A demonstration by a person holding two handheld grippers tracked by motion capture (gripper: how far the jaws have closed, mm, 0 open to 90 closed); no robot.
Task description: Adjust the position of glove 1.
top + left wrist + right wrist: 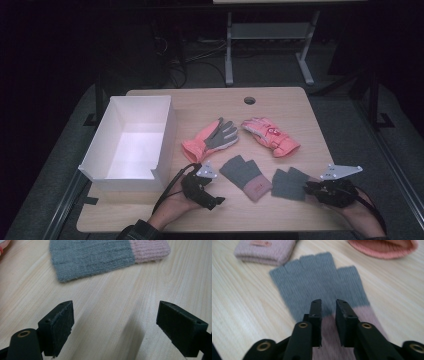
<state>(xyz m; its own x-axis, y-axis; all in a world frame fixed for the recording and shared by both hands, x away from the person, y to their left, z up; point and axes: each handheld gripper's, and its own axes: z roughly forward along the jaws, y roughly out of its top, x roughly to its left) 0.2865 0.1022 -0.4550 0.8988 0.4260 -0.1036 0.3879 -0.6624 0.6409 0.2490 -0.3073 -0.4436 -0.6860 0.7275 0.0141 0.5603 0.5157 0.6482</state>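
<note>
Two grey fingerless knit gloves with pink cuffs lie near the table's front. My left gripper (pixel 212 192) (pixel 115 320) stands open over bare wood, just short of the left grey glove (pixel 245 177) (pixel 92 257). My right gripper (pixel 309 188) (pixel 329 302) hovers low above the right grey glove (pixel 289 184) (pixel 317 282), at the seam where grey meets the pink cuff. Its jaws stand a narrow gap apart, and no fabric shows between the pads. The other glove's pink cuff (pixel 264 250) lies beyond it.
Two pink ski gloves lie mid-table, one palm up with a grey palm (pixel 210 137), one back up (pixel 270 135). An open white box (pixel 165 140) stands at the left. A cable hole (pixel 249 100) sits near the far edge. A desk frame stands behind the table.
</note>
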